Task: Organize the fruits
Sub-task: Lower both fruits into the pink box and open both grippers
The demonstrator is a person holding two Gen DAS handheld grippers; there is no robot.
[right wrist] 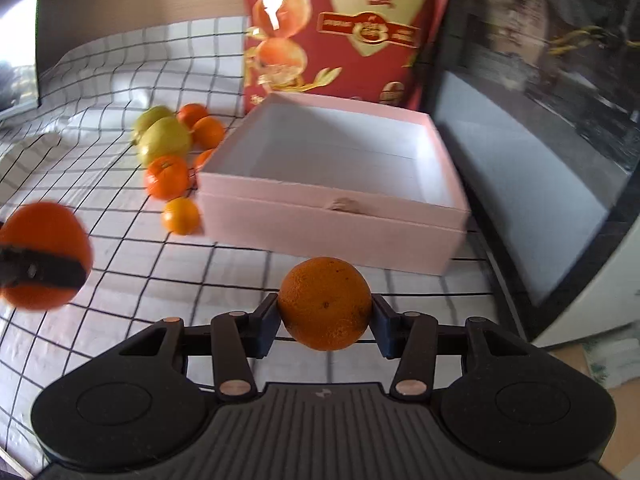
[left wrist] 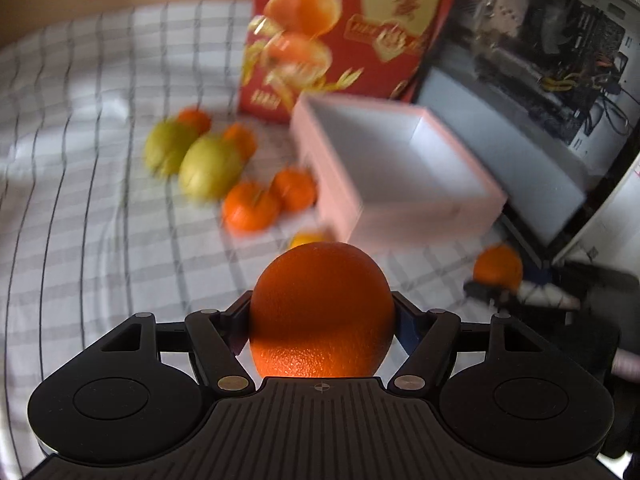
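Left wrist view: left gripper (left wrist: 322, 312) is clamped on a large orange (left wrist: 322, 308), jaws spread about its full width, fruit clear of the checked cloth (left wrist: 80, 200) and aimed at the empty pink box (left wrist: 436, 216), presumably the sorting bin. Right wrist view: right gripper (right wrist: 325, 312) has its pads pressed on a smaller orange (right wrist: 325, 303), jaws partly closed, also lifted and short of the box; loose tangerines (right wrist: 167, 177) and pears (right wrist: 164, 141) sit just left of it, not yet sorted.

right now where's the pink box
In the right wrist view the pink box sits open ahead of the gripped orange, before the red carton, loose fruit at its left.
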